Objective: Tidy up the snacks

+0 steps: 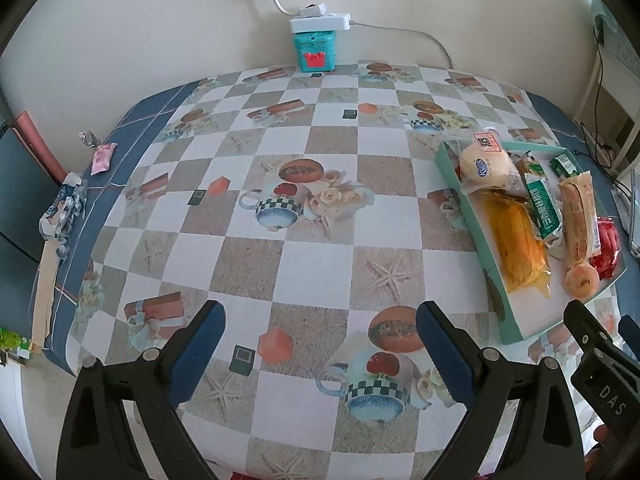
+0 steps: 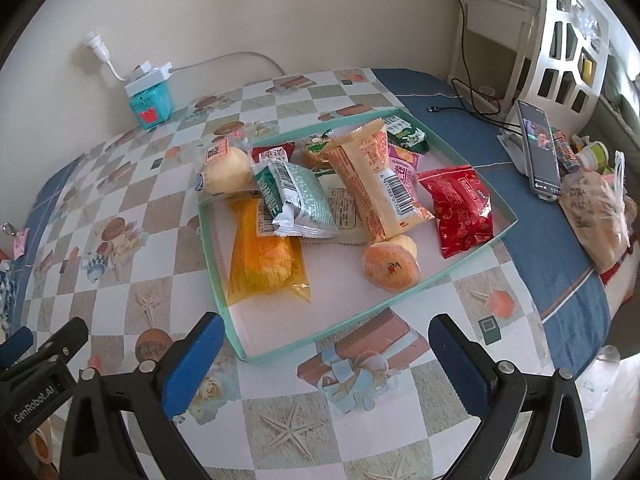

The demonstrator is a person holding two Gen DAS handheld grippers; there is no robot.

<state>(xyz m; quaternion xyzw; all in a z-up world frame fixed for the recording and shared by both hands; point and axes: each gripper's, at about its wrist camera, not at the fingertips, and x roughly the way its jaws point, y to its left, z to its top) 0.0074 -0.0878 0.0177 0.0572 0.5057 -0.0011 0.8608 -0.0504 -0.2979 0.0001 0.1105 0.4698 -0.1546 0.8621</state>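
A shallow teal tray (image 2: 362, 319) (image 1: 472, 208) on the checked tablecloth holds several wrapped snacks: a yellow packet (image 2: 264, 256) (image 1: 516, 240), a green-white packet (image 2: 296, 200), a long orange packet (image 2: 372, 184) (image 1: 578, 220), a red packet (image 2: 460, 208), a round bun in clear wrap (image 2: 224, 172) (image 1: 484, 164) and a small round orange pastry (image 2: 390, 266) (image 1: 582, 280). My right gripper (image 2: 324, 340) stands open just in front of the tray's near rim, nothing between its blue pads. My left gripper (image 1: 320, 328) is open over bare tablecloth, left of the tray.
A teal box (image 1: 315, 52) with a white power strip (image 1: 320, 22) on top stands at the table's far edge by the wall. A phone on a stand (image 2: 540, 148), cables and a bagged item (image 2: 596, 216) lie right of the tray. Small wrappers (image 1: 103, 157) lie at the left edge.
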